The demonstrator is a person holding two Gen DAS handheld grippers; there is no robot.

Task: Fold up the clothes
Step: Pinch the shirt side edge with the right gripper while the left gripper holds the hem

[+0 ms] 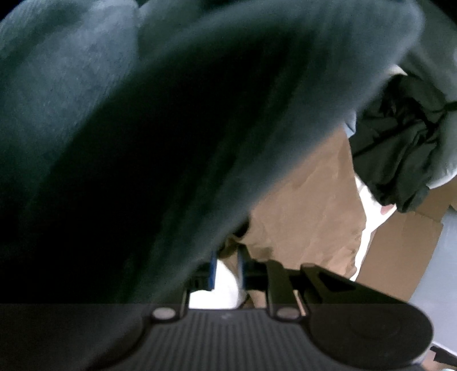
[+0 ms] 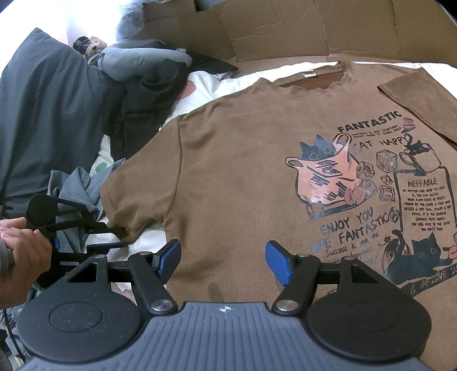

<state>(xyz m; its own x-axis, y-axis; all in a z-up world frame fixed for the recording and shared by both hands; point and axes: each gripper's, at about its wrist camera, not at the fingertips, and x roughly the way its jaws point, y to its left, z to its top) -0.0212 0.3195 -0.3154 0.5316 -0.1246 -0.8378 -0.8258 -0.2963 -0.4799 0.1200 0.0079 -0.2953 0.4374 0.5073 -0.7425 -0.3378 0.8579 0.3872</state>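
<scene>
Right gripper (image 2: 222,261) agape over suede-soft brown T-shirt (image 2: 228,159)

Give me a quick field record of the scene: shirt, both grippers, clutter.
garment: brown T-shirt lying flat, print side up, on white bedding
right sleeve area: folded in over the chest
left gripper: at the other sleeve hem, fingers closed on the brown fabric; its own camera is mostly blocked by dark cloth
right gripper: open, hovering above the lower shirt, holding nothing
clutter: dark clothes pile beside the shirt
backdrop: cardboard behind the collar
</scene>
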